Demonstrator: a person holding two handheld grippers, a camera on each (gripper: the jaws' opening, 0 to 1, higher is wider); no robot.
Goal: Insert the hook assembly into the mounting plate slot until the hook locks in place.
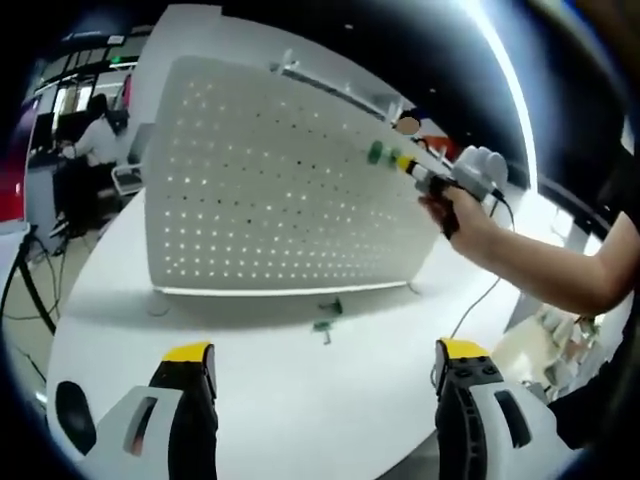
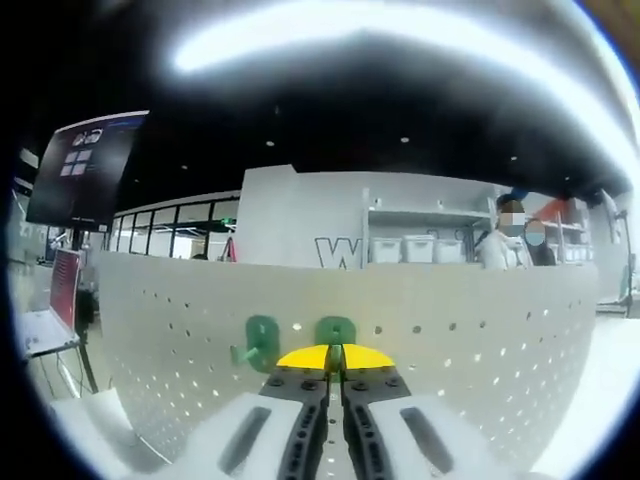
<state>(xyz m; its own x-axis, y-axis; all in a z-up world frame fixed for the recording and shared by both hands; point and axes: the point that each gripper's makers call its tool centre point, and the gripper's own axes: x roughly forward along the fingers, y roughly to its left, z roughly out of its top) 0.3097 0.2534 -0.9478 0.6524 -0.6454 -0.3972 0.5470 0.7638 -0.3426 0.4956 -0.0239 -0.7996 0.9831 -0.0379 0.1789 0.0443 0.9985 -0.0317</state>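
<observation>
Right gripper (image 2: 335, 352): bottom centre of the frame, yellow-tipped jaws pressed together right up against the board
Pegboard (image 2: 480, 340): white, upright, runs across the whole middle band
Green hooks: one (image 2: 259, 343) left of centre, another (image 2: 336, 329) just above the jaw tips; can't tell whether the jaws hold it
Monitor (image 2: 88, 165): upper left, dark
Shelf bins (image 2: 418, 249): behind the board, right of centre
Person (image 2: 497, 243): far right
</observation>
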